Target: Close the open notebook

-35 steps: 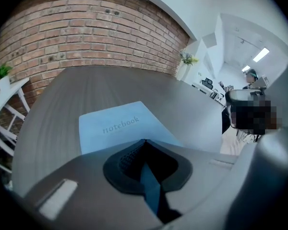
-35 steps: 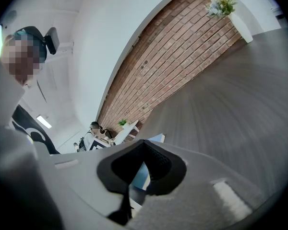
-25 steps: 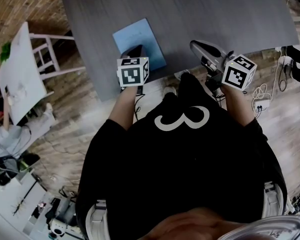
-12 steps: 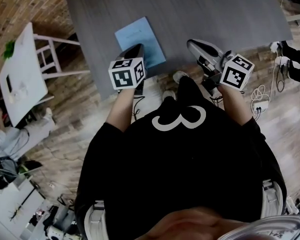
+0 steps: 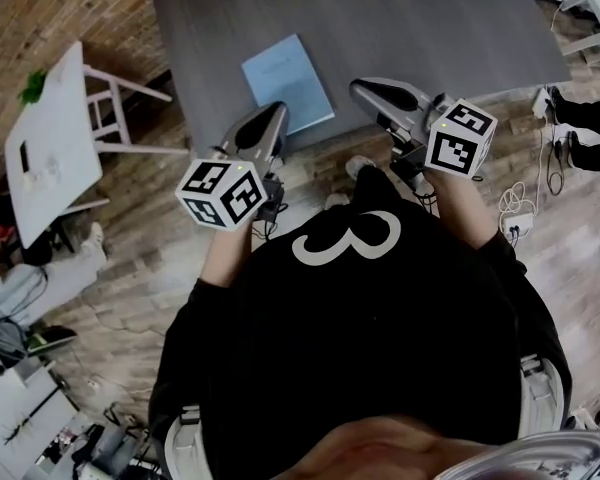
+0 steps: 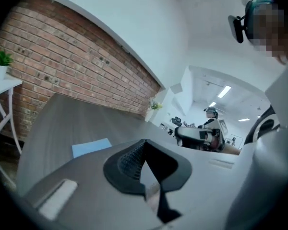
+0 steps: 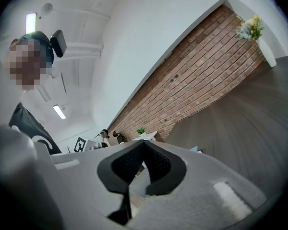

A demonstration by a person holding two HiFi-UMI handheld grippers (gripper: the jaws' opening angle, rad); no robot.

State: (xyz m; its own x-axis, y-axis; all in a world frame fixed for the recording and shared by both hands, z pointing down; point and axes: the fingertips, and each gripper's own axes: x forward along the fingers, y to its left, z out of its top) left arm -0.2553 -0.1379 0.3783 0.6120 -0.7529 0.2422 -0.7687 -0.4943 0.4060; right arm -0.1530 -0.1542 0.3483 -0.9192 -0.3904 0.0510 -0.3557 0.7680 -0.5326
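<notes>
The only writing that can be read is a large white "3" (image 5: 345, 240) on the person's black shirt. Square black-and-white markers are carried on the cube of each gripper. Faint marks are seen on the notebook's cover, but they are too small to be read.

The notebook (image 5: 287, 80) is laid flat on the grey table (image 5: 430, 18), close to the table's near edge and towards its left end. It is shown already closed, with a plain light-blue cover facing up. Its long axis is directed away from the person and is tilted slightly to the left in the head view. In the left gripper view the notebook (image 6: 91, 147) is seen as a thin blue slab to the left of the jaws.

The left gripper (image 5: 276, 111) is held above the table's near edge, just beside the notebook's near left corner and apart from it. Its jaws (image 6: 145, 142) are brought together at the tips, and nothing is held between them. The right gripper (image 5: 358, 86) is held to the right of the notebook, near it. Its jaws (image 7: 144, 143) are likewise closed on nothing.

A white side table (image 5: 45, 143) with a small green plant (image 5: 32, 86) is seen at the left, over a brick-patterned floor (image 5: 150, 238).
</notes>
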